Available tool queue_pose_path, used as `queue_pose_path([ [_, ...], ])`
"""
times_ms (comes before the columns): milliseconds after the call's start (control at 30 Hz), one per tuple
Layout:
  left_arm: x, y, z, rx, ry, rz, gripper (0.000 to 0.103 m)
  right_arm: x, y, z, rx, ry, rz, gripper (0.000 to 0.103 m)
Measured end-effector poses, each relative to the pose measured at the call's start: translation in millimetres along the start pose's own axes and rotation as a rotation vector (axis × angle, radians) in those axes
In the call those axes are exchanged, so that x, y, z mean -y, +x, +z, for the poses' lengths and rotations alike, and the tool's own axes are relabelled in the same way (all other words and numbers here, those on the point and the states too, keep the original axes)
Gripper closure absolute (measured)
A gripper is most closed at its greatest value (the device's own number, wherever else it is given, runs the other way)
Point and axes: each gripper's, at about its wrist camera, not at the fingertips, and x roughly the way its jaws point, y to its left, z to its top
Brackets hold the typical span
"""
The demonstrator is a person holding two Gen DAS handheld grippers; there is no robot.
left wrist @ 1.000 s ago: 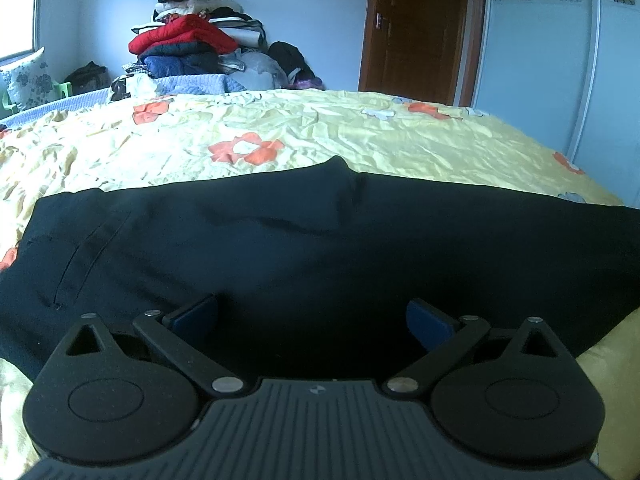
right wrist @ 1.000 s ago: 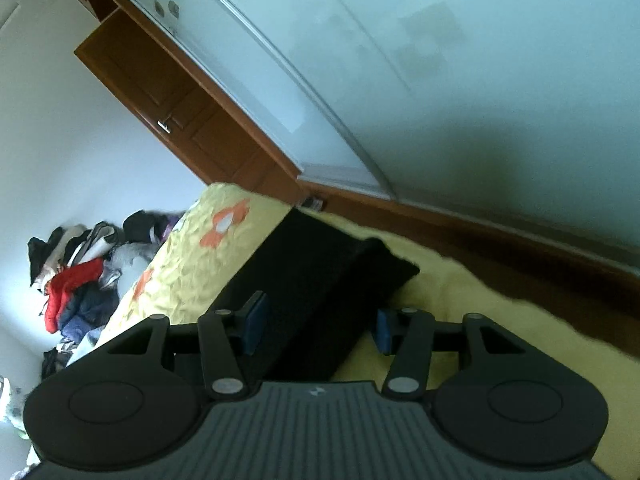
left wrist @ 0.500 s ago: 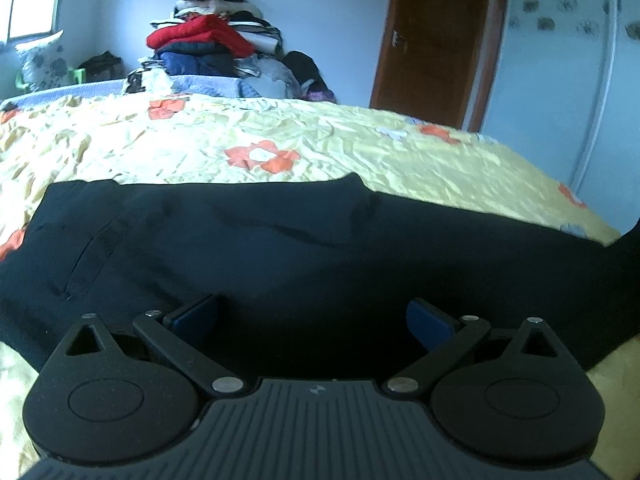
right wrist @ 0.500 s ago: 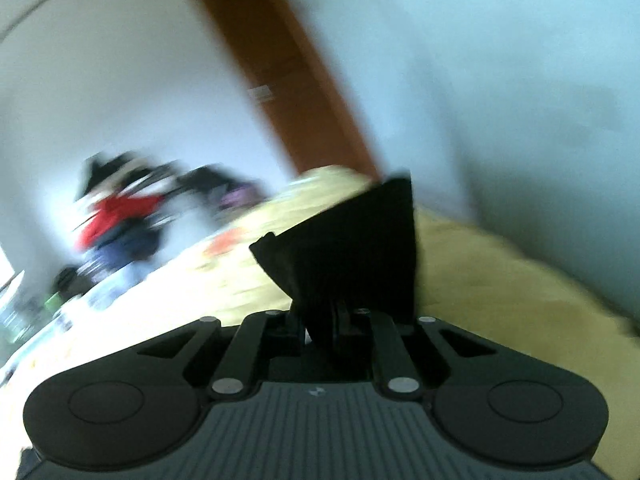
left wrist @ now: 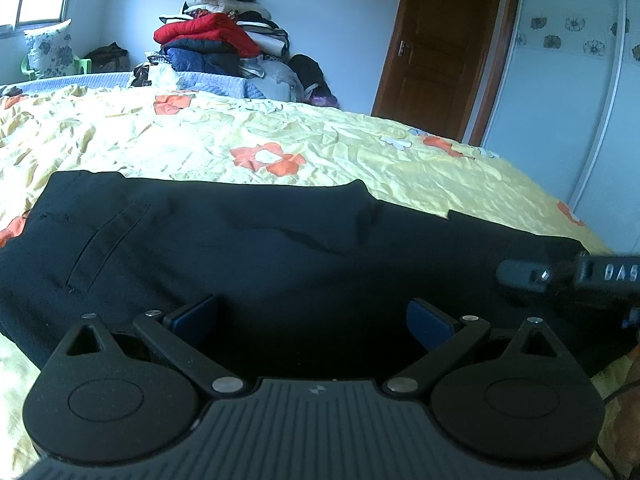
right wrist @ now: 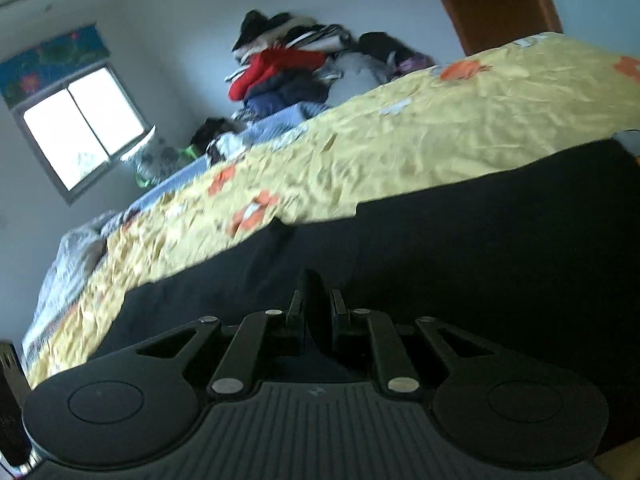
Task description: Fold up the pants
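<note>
Right tongs (right wrist: 316,312) clenched on pants (left wrist: 280,256) hem; left tongs (left wrist: 312,316) released. Risk: thin pinch slips, fold collapses crooked on bed (left wrist: 320,148).

The black pants (left wrist: 248,248) are spread flat across a yellow flowered bedsheet (left wrist: 200,140), a welt pocket shown at the left. A fold of their cloth is pinched upright near the front edge.

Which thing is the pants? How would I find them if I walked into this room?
Look at the big bed with the yellow flowered bedspread. The pants lie flat across its near edge, far from the heap of clothes by the back wall. They are the only plain black thing on the yellow cover, with a slit pocket stitched in at one end.
</note>
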Motion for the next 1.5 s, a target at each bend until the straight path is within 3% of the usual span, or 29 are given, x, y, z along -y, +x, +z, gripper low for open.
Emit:
queue_pose_path([
  [333, -7, -1, 0, 0.014, -0.045, -0.005, 0.001, -35, 15, -18, -0.068, -0.140, 0.054, 0.092],
  [500, -7, 0, 1, 0.016, -0.052, -0.002, 0.002, -50, 20, -28, -0.090, -0.261, 0.021, 0.088],
  [600, -10, -1, 1, 0.018, -0.062, -0.007, 0.001, -44, 15, -23, -0.114, -0.237, 0.071, 0.076],
  [733, -11, 0, 1, 0.015, -0.057, -0.004, 0.001, -28, -19, -6, -0.030, -0.176, 0.129, 0.075],
  [867, -10, 1, 1, 0.010, -0.051, 0.000, 0.001, -9, -40, 7, 0.051, -0.203, -0.038, 0.075],
  [1000, -8, 2, 1, 0.007, -0.044, 0.005, 0.001, 17, -27, 6, -0.029, -0.192, -0.180, 0.073],
  [1033, -7, 2, 1, 0.005, -0.042, 0.007, 0.001, 21, -23, 2, -0.046, -0.187, -0.173, 0.071],
  [1067, -6, 3, 1, 0.004, -0.038, 0.010, 0.001, 24, -23, -3, -0.023, -0.187, -0.151, 0.062],
  [1100, -6, 3, 1, 0.002, -0.034, 0.012, 0.001, 25, -23, -6, -0.010, -0.187, -0.126, 0.042],
  [1167, -5, 3, 1, 0.002, -0.029, 0.016, 0.001, 22, -21, -10, -0.009, -0.208, -0.054, 0.016],
  [1200, -5, 3, 1, 0.003, -0.028, 0.016, 0.001, 18, -19, -12, -0.020, -0.235, -0.046, 0.011],
  [1300, -2, 1, 1, 0.012, -0.013, 0.038, 0.001, 7, -16, -15, -0.037, -0.308, -0.088, 0.009],
  [1367, 6, -2, 2, 0.034, 0.012, 0.083, 0.002, 10, -18, -15, -0.028, -0.292, -0.074, 0.009],
  [1433, 15, -6, 4, 0.073, 0.046, 0.104, 0.002, 15, -24, -13, 0.019, -0.246, -0.077, 0.009],
  [1500, 26, -8, 10, 0.096, 0.076, 0.090, 0.001, 15, -34, -12, 0.104, -0.253, -0.167, 0.008],
])
